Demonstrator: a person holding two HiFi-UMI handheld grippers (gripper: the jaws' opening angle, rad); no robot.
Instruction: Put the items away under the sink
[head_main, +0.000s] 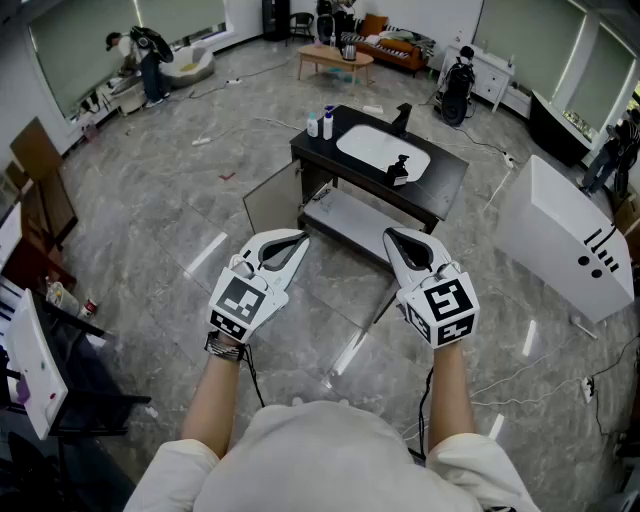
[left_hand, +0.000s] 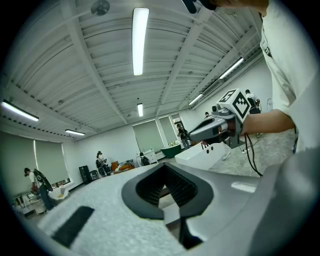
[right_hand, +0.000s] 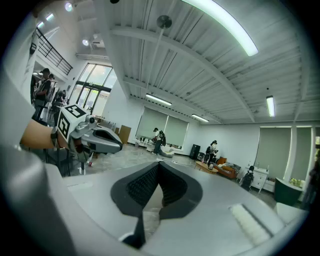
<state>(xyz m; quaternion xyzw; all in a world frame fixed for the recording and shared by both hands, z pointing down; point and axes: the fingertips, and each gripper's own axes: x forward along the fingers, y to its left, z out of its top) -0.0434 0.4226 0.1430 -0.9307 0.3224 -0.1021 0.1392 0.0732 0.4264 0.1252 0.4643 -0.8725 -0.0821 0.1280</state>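
A black-topped sink cabinet (head_main: 452, 176) with a white basin (head_main: 374, 147) stands ahead on the grey floor. Its left door (head_main: 272, 196) hangs open and the pale lower shelf (head_main: 345, 216) shows. Small bottles (head_main: 320, 123) stand on the counter's left corner. A black faucet (head_main: 402, 116) and a black dispenser (head_main: 397, 170) sit by the basin. My left gripper (head_main: 300, 238) and right gripper (head_main: 391, 233) are held side by side in the air short of the cabinet, both shut and empty. Each gripper view shows its own closed tips, left (left_hand: 164, 165) and right (right_hand: 158, 164), and the other gripper beside it.
A large white tub-like unit (head_main: 560, 235) lies on the floor at the right, with cables near it. Dark furniture (head_main: 40, 195) lines the left edge. A wooden table (head_main: 334, 58) and sofa stand far back. A person (head_main: 150, 60) bends over at the back left.
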